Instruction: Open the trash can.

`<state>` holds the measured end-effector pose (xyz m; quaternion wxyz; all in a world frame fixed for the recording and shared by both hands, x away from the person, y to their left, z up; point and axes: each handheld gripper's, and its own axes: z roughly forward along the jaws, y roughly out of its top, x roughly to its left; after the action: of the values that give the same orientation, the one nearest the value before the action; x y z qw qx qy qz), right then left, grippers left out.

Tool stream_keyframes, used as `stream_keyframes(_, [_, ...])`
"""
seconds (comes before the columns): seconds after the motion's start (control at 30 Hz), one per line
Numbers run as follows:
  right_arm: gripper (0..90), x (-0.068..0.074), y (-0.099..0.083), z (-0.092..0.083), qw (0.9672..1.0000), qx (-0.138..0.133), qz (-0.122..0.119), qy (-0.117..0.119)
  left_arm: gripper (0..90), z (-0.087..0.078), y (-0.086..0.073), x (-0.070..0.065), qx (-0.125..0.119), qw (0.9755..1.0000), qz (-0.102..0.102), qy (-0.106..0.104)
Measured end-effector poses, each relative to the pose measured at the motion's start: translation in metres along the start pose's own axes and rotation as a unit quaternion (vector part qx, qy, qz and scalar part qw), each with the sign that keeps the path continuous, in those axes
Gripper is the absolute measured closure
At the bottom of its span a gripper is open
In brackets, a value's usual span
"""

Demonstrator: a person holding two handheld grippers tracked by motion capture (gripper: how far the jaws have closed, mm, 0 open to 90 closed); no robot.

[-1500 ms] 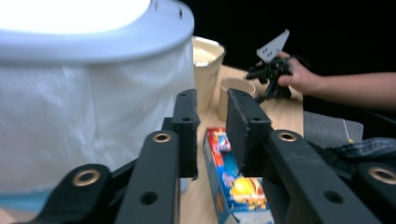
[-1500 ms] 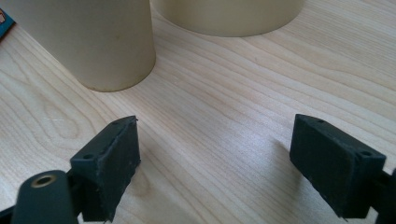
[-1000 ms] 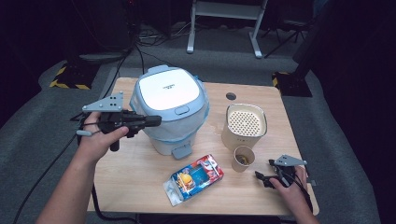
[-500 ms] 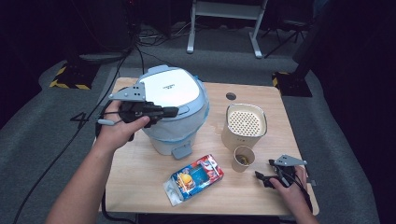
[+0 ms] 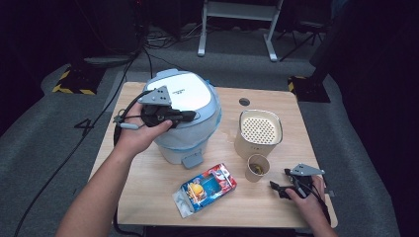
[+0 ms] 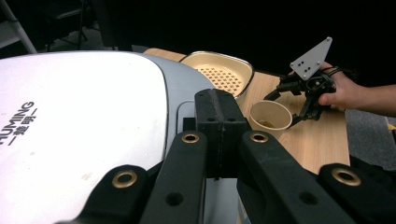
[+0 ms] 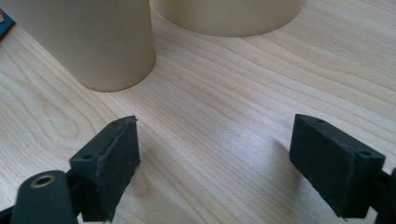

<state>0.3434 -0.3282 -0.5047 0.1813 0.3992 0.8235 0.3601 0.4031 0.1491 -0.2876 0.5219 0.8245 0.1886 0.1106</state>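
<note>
Since a second ago, my left gripper [image 5: 190, 115] has swung in from the table's left edge and now sits over the lid of the round white and pale-blue rice cooker [image 5: 185, 118], while my right gripper [image 5: 276, 188] has stayed put near the front right corner.

From the high view, the cooker stands left of centre on the wooden table [image 5: 148, 182]. A cream perforated pot [image 5: 260, 132] stands toward the right edge, a small paper cup [image 5: 257, 168] just in front of it, and a colourful snack packet [image 5: 205, 188] lies near the front edge.

Along my left gripper's view, my jaws are pressed together, tips low over the lid's front edge, probably to work its catch.

Along my right gripper's view, my jaws are spread wide and empty, resting low on the wood just short of the cup, I judge parked.
</note>
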Motion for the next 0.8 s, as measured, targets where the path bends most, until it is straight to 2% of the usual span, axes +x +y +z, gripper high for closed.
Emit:
stream_keyframes(0.1, [16.1,0.0,0.0,0.0,1.0,0.0,0.0,0.0,90.0,0.0001,0.0,0.0004,-0.002,1.0,0.001,0.008])
stream_keyframes(0.23, [16.1,0.0,0.0,0.0,1.0,0.0,0.0,0.0,90.0,0.0011,-0.0007,0.0022,-0.007,0.9999,0.0,0.009])
stream_keyframes(0.5, [16.1,0.0,0.0,0.0,1.0,0.0,0.0,0.0,90.0,0.0019,0.0011,0.0006,-0.001,0.9998,0.001,0.02])
stream_keyframes(0.8, [16.1,0.0001,0.0,0.0,1.0,0.0,0.0,0.0,90.0,0.0032,0.0056,-0.0057,0.021,0.9989,0.019,0.038])
